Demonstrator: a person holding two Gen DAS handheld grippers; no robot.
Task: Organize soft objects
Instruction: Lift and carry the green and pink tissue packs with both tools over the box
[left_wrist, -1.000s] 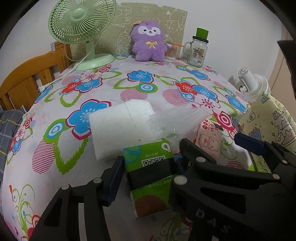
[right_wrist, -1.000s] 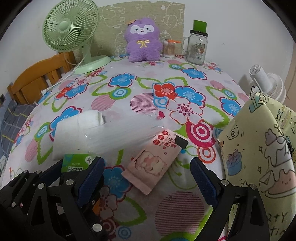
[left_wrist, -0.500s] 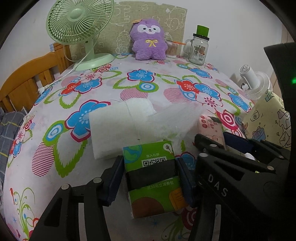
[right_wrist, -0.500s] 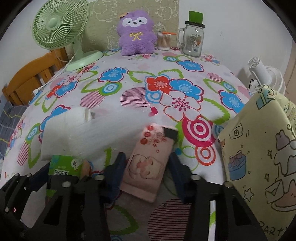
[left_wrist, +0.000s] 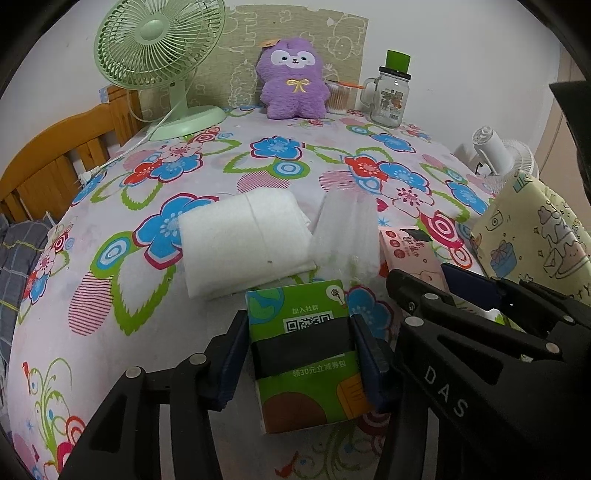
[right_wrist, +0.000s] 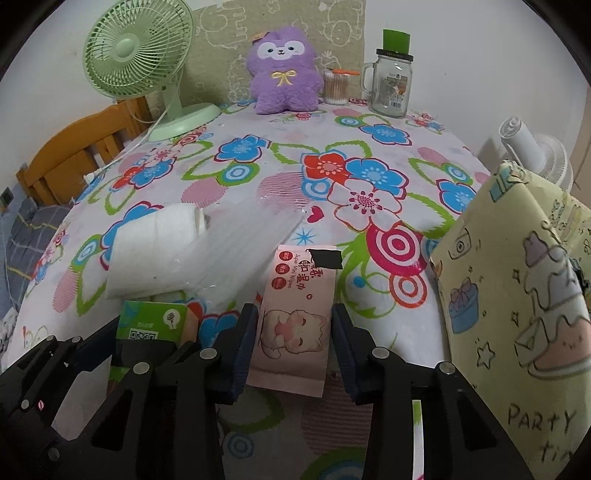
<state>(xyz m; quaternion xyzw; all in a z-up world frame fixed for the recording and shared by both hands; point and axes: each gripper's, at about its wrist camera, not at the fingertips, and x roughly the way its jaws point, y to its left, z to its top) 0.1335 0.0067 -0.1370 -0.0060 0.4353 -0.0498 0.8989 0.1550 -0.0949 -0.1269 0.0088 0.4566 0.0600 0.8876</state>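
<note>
Two packs are only just grabbed, left gripper (left_wrist: 301, 363) closing on the green tissue pack (left_wrist: 306, 354), right gripper (right_wrist: 293, 343) closing on the pink wet-wipes pack (right_wrist: 295, 321), both still on the floral worktop (left_wrist: 147, 206), nothing bagged yet.

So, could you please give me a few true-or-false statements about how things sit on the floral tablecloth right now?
1. The left gripper has the green tissue pack between its jaws. True.
2. The pink wet-wipes pack lies between the right gripper's jaws. True.
3. The purple plush toy lies beside the wipes. False: it sits at the far edge.
4. The white rolled towel stands inside the glass jar. False: it lies on the cloth.
</note>
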